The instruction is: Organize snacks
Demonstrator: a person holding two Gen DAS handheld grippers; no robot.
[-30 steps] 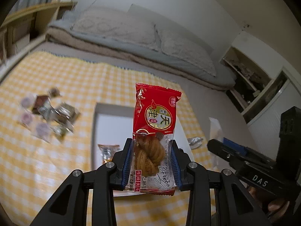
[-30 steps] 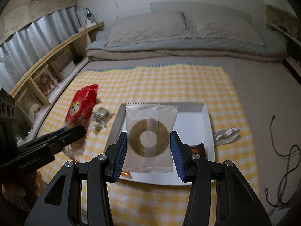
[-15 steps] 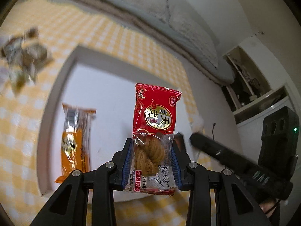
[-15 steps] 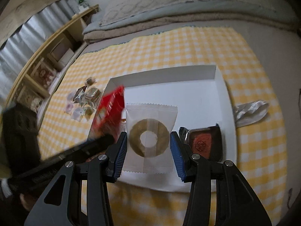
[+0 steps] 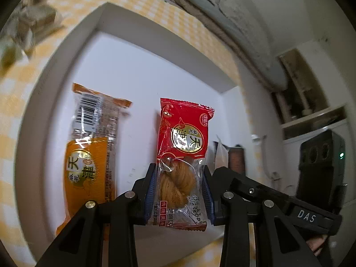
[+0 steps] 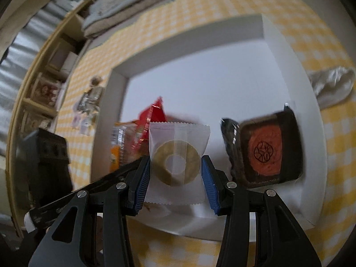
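Note:
My left gripper [image 5: 178, 189] is shut on a red snack packet [image 5: 183, 153] with a twisted pastry, held low over the white tray [image 5: 138, 66]. An orange snack packet [image 5: 91, 146] lies in the tray to its left. My right gripper [image 6: 176, 173] is shut on a white packet with a ring biscuit [image 6: 176, 158], held over the tray's [image 6: 200, 71] near part. A dark packet with an orange-red face [image 6: 267, 151] lies in the tray to the right. The red packet [image 6: 153, 120] and the orange packet [image 6: 118, 142] show blurred to the left.
The tray sits on a yellow checked cloth [image 6: 211, 6]. A pile of small wrapped snacks [image 5: 24, 29] lies left of the tray; it also shows in the right wrist view [image 6: 89, 104]. A silver packet [image 6: 331, 82] lies right of the tray. Wooden shelves [image 6: 49, 71] stand at the left.
Both grippers have moved down and closer to the tray, each still holding its packet. The tray now fills both views.

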